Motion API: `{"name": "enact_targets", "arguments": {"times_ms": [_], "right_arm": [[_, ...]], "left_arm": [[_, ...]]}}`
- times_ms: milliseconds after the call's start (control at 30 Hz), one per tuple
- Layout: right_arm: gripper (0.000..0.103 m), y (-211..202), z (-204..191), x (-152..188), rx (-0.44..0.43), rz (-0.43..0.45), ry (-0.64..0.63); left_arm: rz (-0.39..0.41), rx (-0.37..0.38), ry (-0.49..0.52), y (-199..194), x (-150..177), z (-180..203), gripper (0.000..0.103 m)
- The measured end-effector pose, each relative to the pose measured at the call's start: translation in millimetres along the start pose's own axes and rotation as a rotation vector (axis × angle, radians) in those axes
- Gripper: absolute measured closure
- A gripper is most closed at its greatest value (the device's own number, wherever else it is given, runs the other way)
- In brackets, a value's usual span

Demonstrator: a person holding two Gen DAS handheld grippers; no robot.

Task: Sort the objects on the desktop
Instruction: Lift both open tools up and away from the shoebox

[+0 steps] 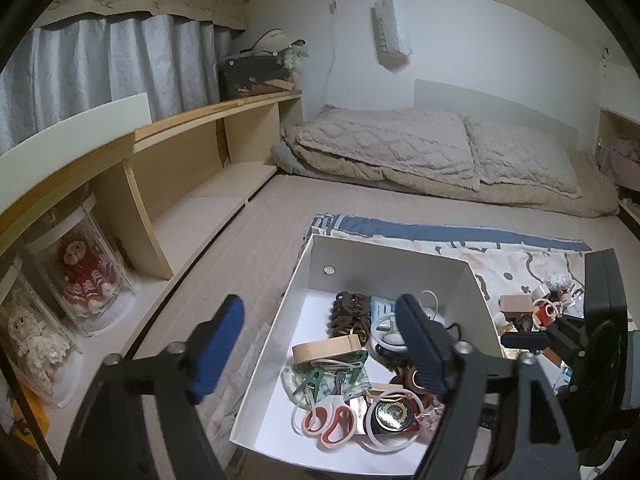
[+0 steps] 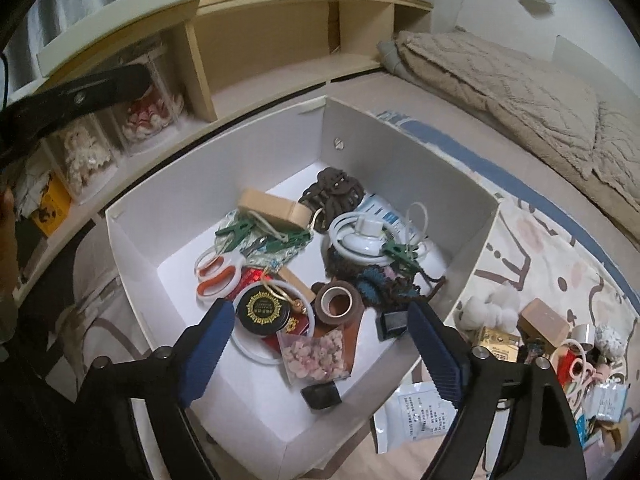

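White open-top cardboard box [image 2: 400, 168] sits on patterned cloth [image 2: 532, 240] over beige mat, approx half full of sorted bits. Inside: white ceramic lidded pot [image 2: 372, 240] w/ green clips, orange-handled white scissors [image 2: 218, 270], round black tin w/ gold emblem [image 2: 262, 307], brown tape roll [image 2: 338, 302], clear bag of pink beads [image 2: 314, 354]. Unsorted clutter pile [image 2: 560, 344] lies on cloth just right of box. Right gripper [image 2: 320, 350] over box, jaws wide apart, nothing held. Left gripper [image 1: 320, 346] over box's left wall, jaws wide apart, empty.
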State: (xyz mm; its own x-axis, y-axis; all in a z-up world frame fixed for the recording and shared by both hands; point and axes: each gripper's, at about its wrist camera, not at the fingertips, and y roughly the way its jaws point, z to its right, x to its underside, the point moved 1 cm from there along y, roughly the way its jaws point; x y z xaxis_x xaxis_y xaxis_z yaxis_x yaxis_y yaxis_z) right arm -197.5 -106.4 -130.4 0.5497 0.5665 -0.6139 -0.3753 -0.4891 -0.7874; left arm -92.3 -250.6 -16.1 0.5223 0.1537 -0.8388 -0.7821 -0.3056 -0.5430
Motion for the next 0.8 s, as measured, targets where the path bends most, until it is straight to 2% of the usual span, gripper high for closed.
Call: {"name": "enact_targets", "arguments": {"times_ms": [67,100,167,200,367,800], "right_arm": [[0.012,-3,2,-1,0.011,0.011,0.008],[0.007,-4,2,-1,0.014,0.015,0.011],[0.003,-7,3,-1,0.023,0.028,0.011],[0.003,-9,4,-1,0.033,0.035,0.01],[0.0,-18,9,-1,0.066,0.081,0.038],[0.0,-46,19,-1,0.095,0.161,0.105]], "left_arm": [[0.006,-0.002,0.004,-3,0,0,0.018],[0.011,-0.002,0.005,-4,0,0,0.015],[0.016,0.006,0.01,-5,1,1,0.003],[0.017,0.01,0.021,-6,2,2,0.001],[-0.003,0.007,0.057,-7,6,8,0.0],[0.006,0.015,0.058,-19,7,16,0.0]]}}
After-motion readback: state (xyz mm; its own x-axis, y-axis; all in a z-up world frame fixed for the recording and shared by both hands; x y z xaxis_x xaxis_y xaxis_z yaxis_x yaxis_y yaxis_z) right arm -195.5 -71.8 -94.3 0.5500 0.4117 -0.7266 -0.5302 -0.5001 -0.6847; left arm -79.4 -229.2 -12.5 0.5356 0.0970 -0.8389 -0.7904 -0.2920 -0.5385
